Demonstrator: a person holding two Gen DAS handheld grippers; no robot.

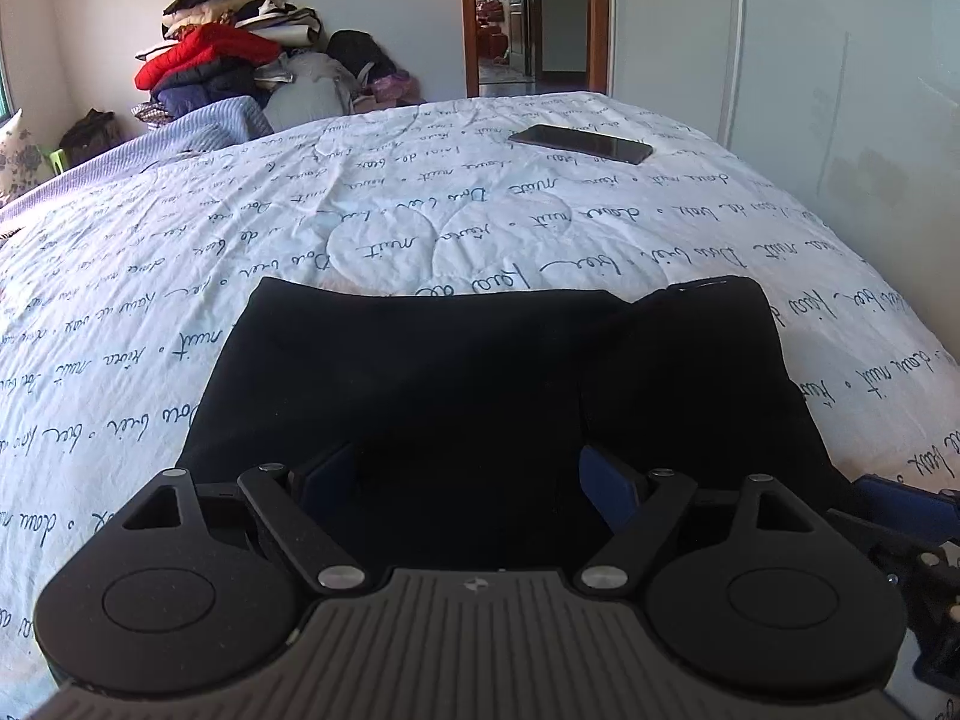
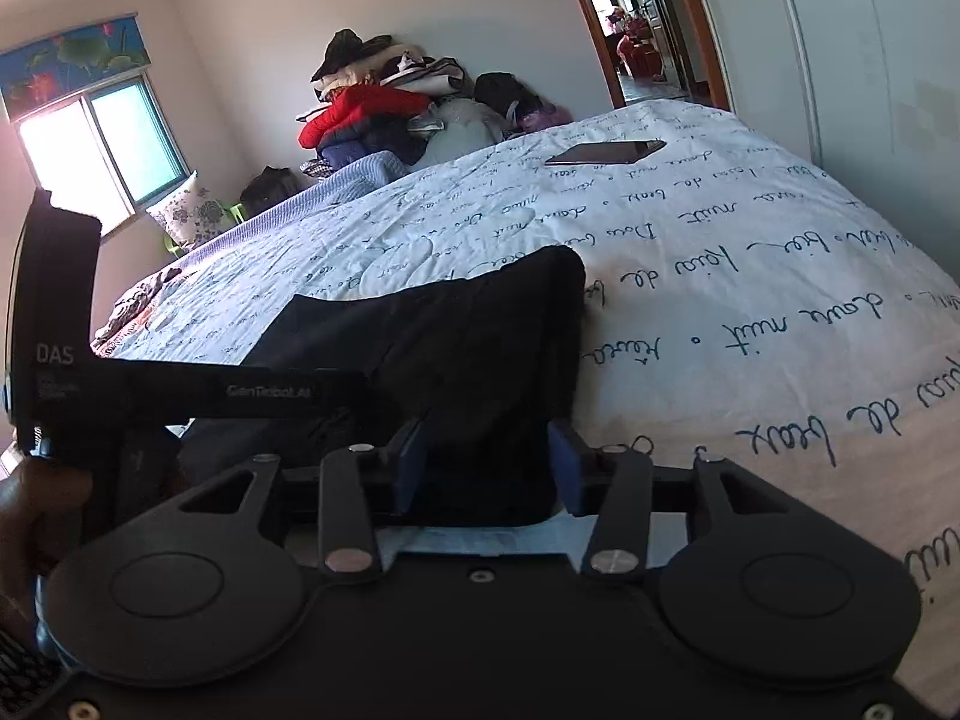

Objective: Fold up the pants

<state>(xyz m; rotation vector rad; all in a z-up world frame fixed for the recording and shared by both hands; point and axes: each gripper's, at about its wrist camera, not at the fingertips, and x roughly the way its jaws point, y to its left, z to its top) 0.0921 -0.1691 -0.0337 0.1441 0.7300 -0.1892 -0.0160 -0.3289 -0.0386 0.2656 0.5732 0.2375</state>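
Note:
Black pants (image 1: 480, 372) lie on the white bed cover with script print (image 1: 420, 210), folded, with a raised flap on the right side. My left gripper (image 1: 471, 480) is open, its blue-padded fingers (image 1: 609, 483) spread over the near edge of the pants. In the right wrist view the pants (image 2: 456, 348) lie ahead, and my right gripper (image 2: 489, 468) stands open with black cloth between its blue pads (image 2: 567, 471). The left gripper's body (image 2: 180, 390) shows at the left of that view.
A black phone (image 1: 579, 144) lies on the bed beyond the pants. A pile of clothes (image 1: 228, 60) is stacked against the far wall. A lilac blanket (image 1: 180, 138) covers the bed's far left. A white wardrobe (image 1: 840, 90) stands at right; a doorway (image 1: 534, 12) is behind.

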